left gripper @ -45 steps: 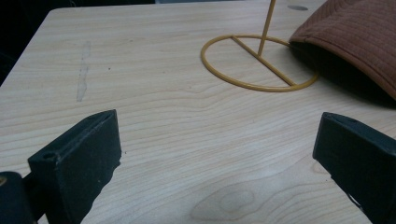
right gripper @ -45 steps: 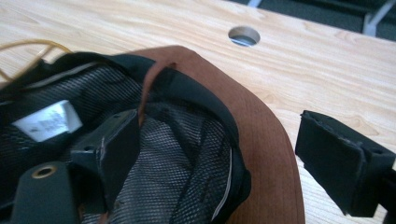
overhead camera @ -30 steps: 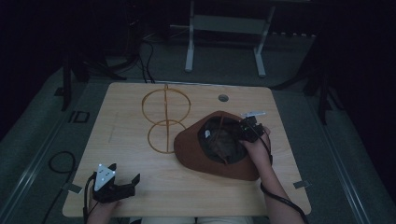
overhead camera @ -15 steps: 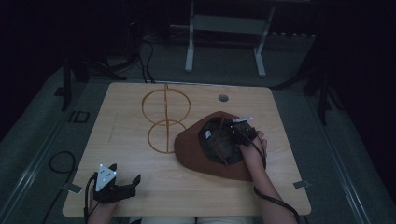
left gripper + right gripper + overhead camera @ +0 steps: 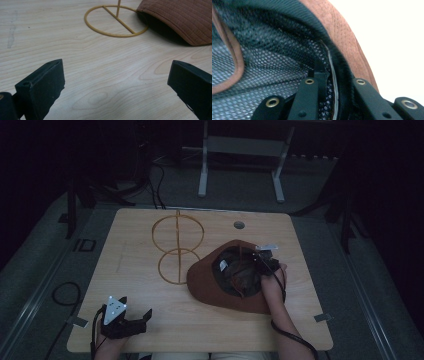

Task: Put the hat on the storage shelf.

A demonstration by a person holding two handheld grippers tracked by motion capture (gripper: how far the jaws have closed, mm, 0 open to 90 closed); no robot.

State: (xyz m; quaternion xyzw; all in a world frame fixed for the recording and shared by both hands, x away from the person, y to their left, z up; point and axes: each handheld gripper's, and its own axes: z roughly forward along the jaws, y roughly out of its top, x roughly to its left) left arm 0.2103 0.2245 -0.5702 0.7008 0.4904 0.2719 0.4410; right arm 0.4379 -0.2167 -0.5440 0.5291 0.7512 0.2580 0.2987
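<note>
**Right tongs pinch the hat's rim; left tongs idle and spread**

I have the right gripper (image 5: 264, 261) set on the far-right edge of the brown hat (image 5: 210, 285), which lies crown-down on the wooden table (image 5: 130, 240) with its dark mesh lining (image 5: 274, 65) facing up. Its jaws have just been closing, and in the right gripper view I see them pressed together on the hat's wall: one jaw sits inside against the mesh and the sweatband, the other outside against the brown fabric. The hat's brim spreads out toward me and to the left of these tongs.

My left gripper (image 5: 125, 322) rests low at the near-left corner of the table, well apart from the hat. Its jaws stand wide, with bare wood between them. Ahead of these tongs, in the left gripper view, I see the lower ring of the yellow wire stand (image 5: 116, 21), and just right of it the hat's brim (image 5: 180, 17) overhanging the table. In the high view the stand (image 5: 177, 247) stands just left of the hat, its base ring close to the brim.
</note>
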